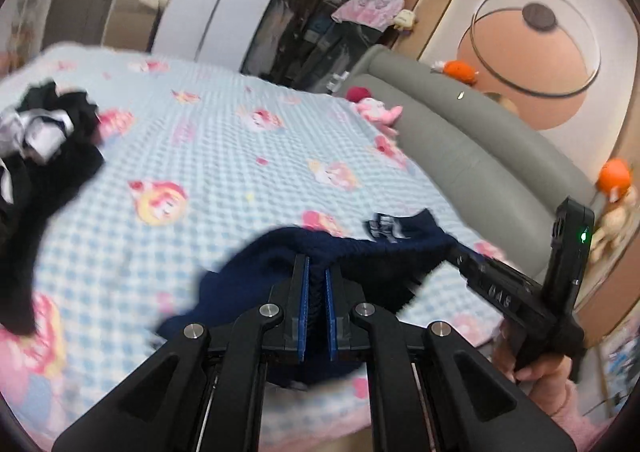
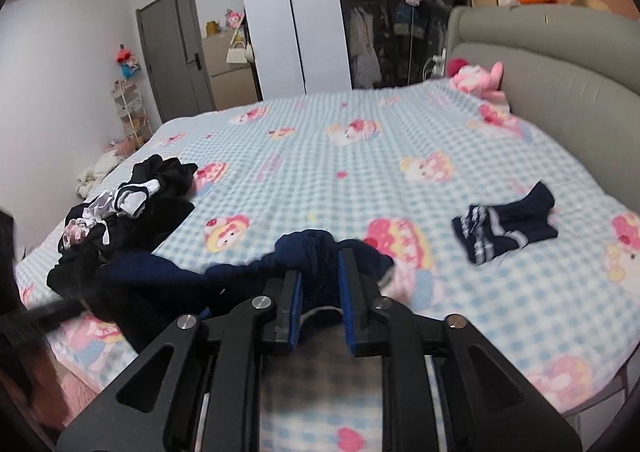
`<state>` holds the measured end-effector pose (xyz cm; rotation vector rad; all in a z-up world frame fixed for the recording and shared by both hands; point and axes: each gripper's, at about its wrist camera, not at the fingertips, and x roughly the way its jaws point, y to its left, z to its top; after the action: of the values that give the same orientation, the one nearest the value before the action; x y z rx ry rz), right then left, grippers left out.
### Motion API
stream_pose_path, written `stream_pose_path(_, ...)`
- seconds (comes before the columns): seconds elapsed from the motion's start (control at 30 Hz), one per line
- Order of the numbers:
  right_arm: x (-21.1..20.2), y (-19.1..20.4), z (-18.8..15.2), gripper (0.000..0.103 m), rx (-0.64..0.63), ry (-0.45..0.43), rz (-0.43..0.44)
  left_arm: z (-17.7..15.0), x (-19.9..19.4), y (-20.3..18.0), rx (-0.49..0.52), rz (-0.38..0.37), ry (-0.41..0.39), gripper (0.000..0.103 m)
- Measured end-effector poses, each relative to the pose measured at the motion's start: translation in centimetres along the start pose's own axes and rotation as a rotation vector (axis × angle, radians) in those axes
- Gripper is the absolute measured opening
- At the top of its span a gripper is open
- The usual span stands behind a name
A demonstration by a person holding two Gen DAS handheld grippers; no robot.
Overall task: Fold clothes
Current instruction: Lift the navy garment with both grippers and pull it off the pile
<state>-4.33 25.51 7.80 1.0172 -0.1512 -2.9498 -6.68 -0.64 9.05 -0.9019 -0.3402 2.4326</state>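
Note:
A dark navy knitted garment (image 1: 280, 252) hangs bunched between both grippers above the bed. My left gripper (image 1: 317, 272) is shut on its edge, with cloth pinched between the blue pads. My right gripper (image 2: 320, 256) is shut on another bunched part of the navy garment (image 2: 308, 248). The right gripper body also shows in the left wrist view (image 1: 520, 292), held in a hand at the right. A folded navy piece with white stripes (image 2: 504, 228) lies flat on the bed to the right; it also shows in the left wrist view (image 1: 384, 228).
A pile of black and white clothes (image 2: 128, 203) lies at the bed's left side, also in the left wrist view (image 1: 44, 139). The blue checked cartoon blanket (image 2: 340, 171) covers the bed. A grey headboard (image 2: 560, 83) and pink plush toy (image 2: 476, 77) are at the far right.

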Motion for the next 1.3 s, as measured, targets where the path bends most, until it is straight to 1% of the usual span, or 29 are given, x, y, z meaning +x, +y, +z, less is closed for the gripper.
stream_pose_path(0.03,0.0,-0.4,-0.2,0.024,-0.001,0.004,0.0,-0.2,1.0,0.2,0.002,0.037,0.019,0.008)
stream_pose_path(0.07,-0.1,-0.8,-0.4,0.025,-0.001,0.007,-0.001,-1.0,2.0,1.2,-0.033,0.064,0.067,0.008)
stream_pose_path(0.13,2.8,-0.9,-2.8,0.025,0.026,0.116,0.037,-3.2,4.0,3.3,-0.097,0.122,0.15,0.008)
stream_pose_path(0.17,3.6,-0.7,-4.0,0.026,0.025,0.152,0.05,-4.4,4.9,4.3,-0.126,0.152,0.185,0.008)
stream_pose_path(0.2,4.2,-0.4,-5.1,0.028,0.02,0.181,0.061,-5.6,5.3,5.1,-0.135,0.181,0.207,0.008)
stream_pose_path(0.23,4.8,-0.1,-6.2,0.029,0.015,0.209,0.072,-6.8,5.4,5.9,-0.145,0.205,0.226,0.008)
stream_pose_path(0.27,5.5,0.2,-7.3,0.032,0.01,0.238,0.083,-7.9,5.6,6.6,-0.156,0.23,0.245,0.008)
stream_pose_path(0.33,6.7,0.8,-9.5,0.045,0.001,0.295,0.105,-9.6,5.5,7.9,-0.162,0.274,0.265,0.008)
stream_pose_path(0.37,7.3,1.0,-10.6,0.048,-0.004,0.323,0.115,-10.4,5.5,8.5,-0.165,0.295,0.274,0.009)
stream_pose_path(0.43,8.1,1.5,-12.6,0.05,-0.013,0.365,0.121,-11.0,5.2,9.3,-0.182,0.292,0.269,0.012)
stream_pose_path(0.47,8.0,1.5,-13.2,0.05,-0.014,0.368,0.111,-11.3,5.1,9.7,-0.19,0.29,0.267,0.012)
stream_pose_path(0.5,7.8,1.3,-13.5,0.05,-0.008,0.367,0.099,-11.6,4.9,10.1,-0.199,0.287,0.264,0.018)
stream_pose_path(0.53,7.6,1.1,-13.8,0.051,0.0,0.364,0.087,-11.7,4.8,10.3,-0.221,0.268,0.265,0.025)
stream_pose_path(0.57,7.4,0.5,-14.0,0.051,0.019,0.358,0.084,-12.1,4.8,10.5,-0.243,0.245,0.265,0.036)
stream_pose_path(0.6,7.2,0.1,-13.9,0.051,0.034,0.35,0.07,-12.5,4.7,10.6,-0.257,0.216,0.27,0.04)
stream_pose_path(0.67,6.8,-0.4,-13.6,0.051,0.046,0.333,0.028,-13.4,4.8,10.3,-0.271,0.175,0.28,0.04)
stream_pose_path(0.77,6.5,-0.7,-13.3,0.051,0.023,0.306,-0.045,-14.4,4.9,9.0,-0.275,0.137,0.299,0.04)
stream_pose_path(0.83,6.3,-1.2,-13.2,0.051,0.027,0.283,-0.084,-15.2,5.4,8.2,-0.263,0.13,0.327,0.04)
stream_pose_path(0.87,6.2,-1.5,-13.2,0.051,0.043,0.265,-0.117,-15.6,5.8,7.9,-0.254,0.141,0.34,0.04)
stream_pose_path(0.9,6.2,-1.6,-13.2,0.051,0.046,0.265,-0.108,-16.0,6.1,7.7,-0.246,0.151,0.353,0.04)
stream_pose_path(1.0,6.3,-1.5,-13.3,0.051,0.044,0.285,-0.045,-16.5,6.7,7.9,-0.276,0.16,0.362,0.04)
stream_pose_path(1.07,6.0,-0.7,-13.6,0.051,0.005,0.278,-0.013,-16.7,6.9,8.2,-0.302,0.157,0.364,0.04)
stream_pose_path(1.13,5.9,0.8,-14.0,0.051,-0.071,0.278,0.01,-16.8,6.8,8.4,-0.305,0.156,0.356,0.04)
stream_pose_path(1.17,6.0,1.6,-14.3,0.051,-0.107,0.285,0.011,-16.8,6.8,8.1,-0.286,0.169,0.352,0.037)
stream_pose_path(1.2,6.4,1.9,-14.5,0.051,-0.13,0.289,-0.005,-16.7,6.8,7.6,-0.248,0.201,0.347,0.03)
stream_pose_path(1.23,6.9,2.2,-14.7,0.051,-0.15,0.292,-0.025,-16.5,6.8,7.0,-0.211,0.234,0.342,0.026)
stream_pose_path(1.27,7.2,2.1,-14.7,0.051,-0.148,0.286,-0.037,-16.4,6.9,6.5,-0.174,0.266,0.337,0.024)
stream_pose_path(1.3,7.5,1.9,-14.6,0.05,-0.142,0.277,-0.047,-15.9,6.8,6.2,-0.152,0.286,0.33,0.023)
